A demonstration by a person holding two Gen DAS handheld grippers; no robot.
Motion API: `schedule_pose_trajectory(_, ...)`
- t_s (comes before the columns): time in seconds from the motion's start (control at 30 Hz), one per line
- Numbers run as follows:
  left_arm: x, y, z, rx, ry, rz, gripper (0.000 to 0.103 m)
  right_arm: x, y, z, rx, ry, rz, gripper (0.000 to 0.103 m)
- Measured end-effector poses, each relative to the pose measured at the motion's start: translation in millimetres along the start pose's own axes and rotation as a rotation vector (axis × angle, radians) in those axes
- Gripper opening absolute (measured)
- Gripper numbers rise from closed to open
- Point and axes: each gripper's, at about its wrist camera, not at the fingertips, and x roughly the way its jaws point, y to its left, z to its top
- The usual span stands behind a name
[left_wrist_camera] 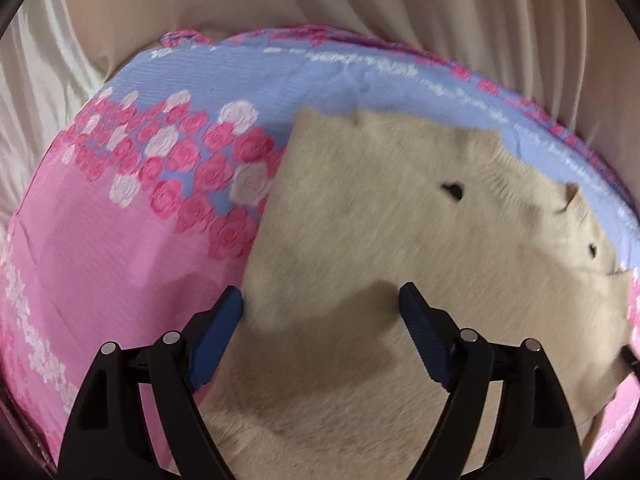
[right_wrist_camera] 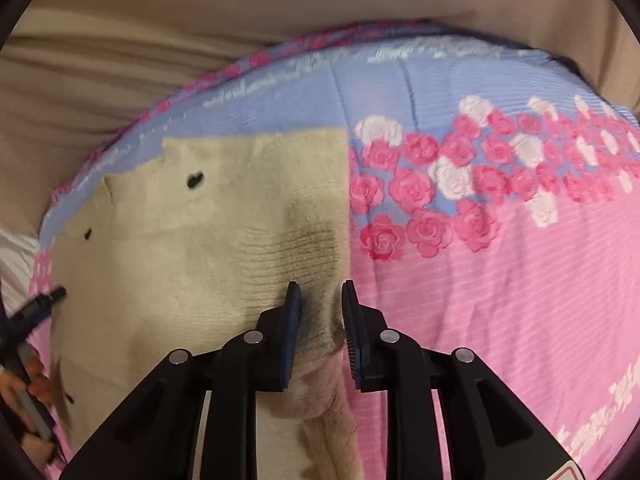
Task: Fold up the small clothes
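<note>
A small beige fuzzy garment point(left_wrist_camera: 400, 216) lies flat on a pink and blue rose-print bedspread point(left_wrist_camera: 100, 248). It has small dark marks on it. My left gripper point(left_wrist_camera: 320, 300) is open just above the garment's near left part, its left finger at the garment's edge. In the right wrist view the garment point(right_wrist_camera: 224, 216) lies left of centre. My right gripper point(right_wrist_camera: 320, 296) has its jaws narrowly apart around a raised fold of the garment's right edge. The left gripper point(right_wrist_camera: 36, 308) shows at the far left there.
The bedspread point(right_wrist_camera: 500, 280) spreads right in pink with a band of roses and a blue strip beyond. Beige sheets or curtain folds point(left_wrist_camera: 360, 8) lie behind the bed. A hand point(right_wrist_camera: 28, 380) holds the left tool.
</note>
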Motion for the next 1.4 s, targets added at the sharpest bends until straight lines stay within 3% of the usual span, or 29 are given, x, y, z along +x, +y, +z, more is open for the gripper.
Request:
schedule_pose_trajectory(0.07,-2.7,7.1,-5.6,-0.024,0.009,-0.01,0.078,-14.1,3.4,-5.5,-0.017,-0.033,0.005,0.029)
schedule_pose_trajectory(0.2,-16.8,11.3,-17.2,-0.007,-0.004,0.004,0.078,-27.6,4.4,-32.4,-0.041,-0.006,-0.013,0.033)
schedule_pose_trajectory(0.3,-33.9,13.3,-30.4,0.031,-0.025,0.014,0.078,-36.4,2.5,-53.2,-0.019,0.01,-0.008,0.043)
schedule_pose_trajectory(0.6,-69.7,28.7,-80.2,0.053,-0.019,-0.01,0.079,-66.3,3.6,-126.7,-0.052,0.035,-0.029,0.056)
schedule_pose_trajectory(0.87,-92.0,65.3,-156.9,0.079,0.085,-0.067,0.082,-93.4,-22.6,-204.5,0.005,0.091,-0.046,0.061)
schedule_pose_trajectory(1.1,-96.6,112.4,-236.7,0.078,0.245,-0.129,0.082,-104.5,-43.9,-272.7,0.065,0.187,-0.004,0.063)
schedule_pose_trajectory(1.27,-96.7,134.0,-247.5,-0.005,0.268,-0.219,0.082,-105.2,-40.6,-294.0,0.079,0.203,0.046,0.065)
schedule_pose_trajectory(1.4,-97.8,134.2,-251.5,-0.004,0.281,-0.261,0.083,-107.0,-33.4,-300.0,0.06,0.192,0.063,0.065)
